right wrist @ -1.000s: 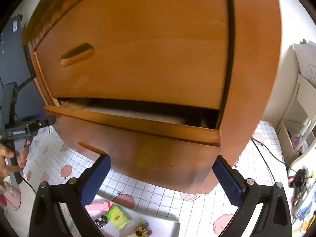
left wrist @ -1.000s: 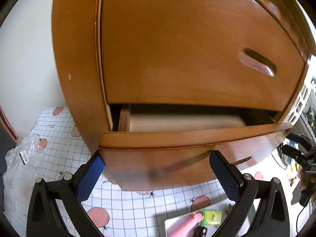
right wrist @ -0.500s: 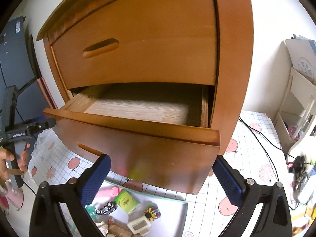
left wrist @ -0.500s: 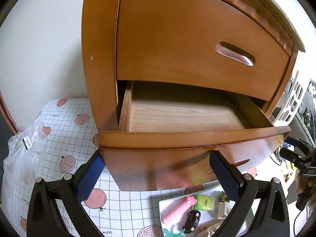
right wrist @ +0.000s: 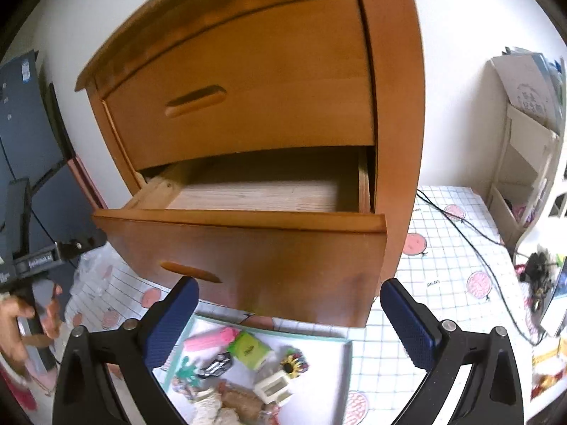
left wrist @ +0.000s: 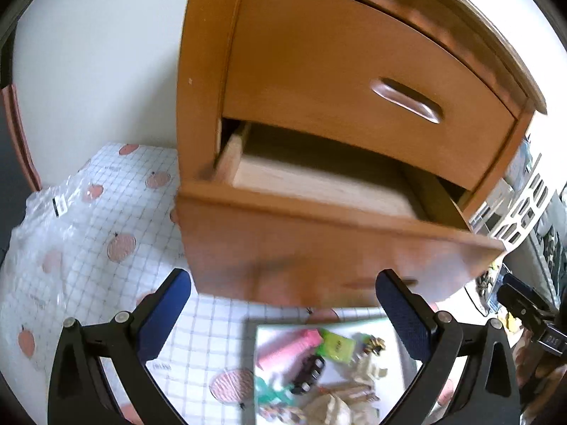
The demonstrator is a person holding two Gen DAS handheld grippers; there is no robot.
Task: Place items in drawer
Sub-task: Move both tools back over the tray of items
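A brown wooden cabinet has its lower drawer (left wrist: 329, 248) (right wrist: 248, 251) pulled out, and the pale wood bottom of it shows bare. On the floor in front lies a white tray (left wrist: 347, 364) (right wrist: 319, 350) with several small items: a pink toy (right wrist: 211, 340), a green box (right wrist: 250, 349), a small black car (left wrist: 310, 370), a white square piece (right wrist: 273, 387). My left gripper (left wrist: 283, 313) hangs open above the tray, below the drawer front. My right gripper (right wrist: 288, 318) is open too, over the tray's far edge. Neither holds anything.
The upper drawer (right wrist: 241, 88) is closed. A crumpled clear plastic bag (left wrist: 46, 226) lies on the checked floor mat at the left. A black cable (right wrist: 471, 237) runs across the mat at the right, near a white shelf (right wrist: 524, 163).
Both grippers have drawn back and up from the cabinet, and the lower drawer has gone from barely open to pulled well out. The tray of items has come into fuller view.
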